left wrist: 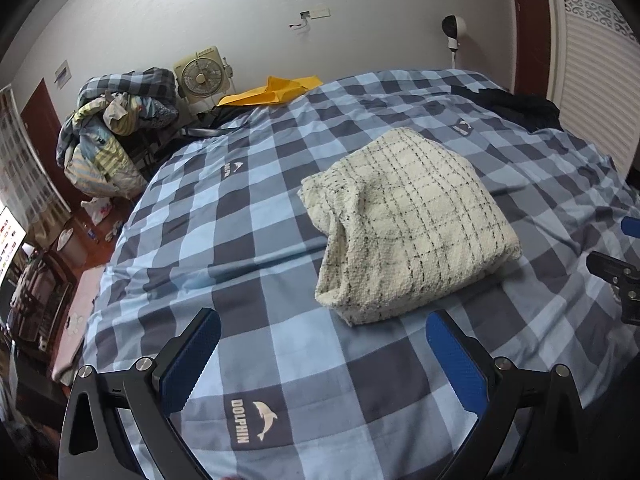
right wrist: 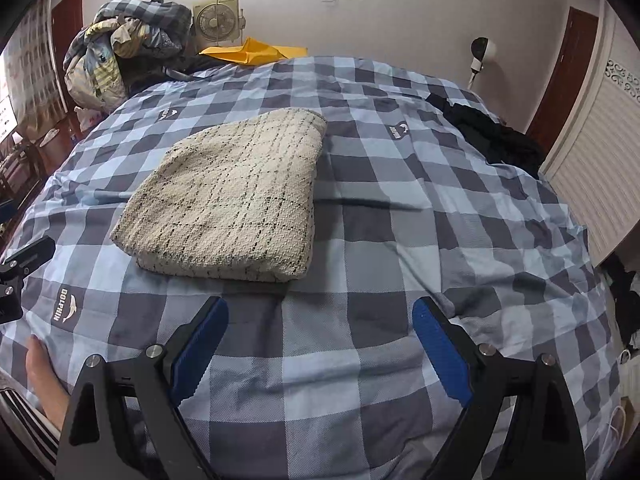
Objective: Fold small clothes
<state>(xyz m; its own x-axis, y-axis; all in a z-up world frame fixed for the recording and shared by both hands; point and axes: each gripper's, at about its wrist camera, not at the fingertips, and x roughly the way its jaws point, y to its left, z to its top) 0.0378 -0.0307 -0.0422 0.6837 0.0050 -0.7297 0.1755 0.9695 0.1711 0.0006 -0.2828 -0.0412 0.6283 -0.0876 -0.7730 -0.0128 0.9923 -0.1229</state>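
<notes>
Both tongs released, gripping nothing: left tongs (left wrist: 324,348), right tongs (right wrist: 320,336). Cream checked garment (left wrist: 408,224) sits folded into a compact block on the bed (left wrist: 248,216), just ahead of both tongs, apart from them; looks finished, so they hang back. Its 2 far edges aren't visible, inner layers hidden. Dark clothes (right wrist: 492,136) far right, hard to identify.

Both wrist views look forward and down over the checked bed cover (left wrist: 248,216), sharing the folded cream garment (left wrist: 408,220) (right wrist: 232,196) near ahead.
</notes>
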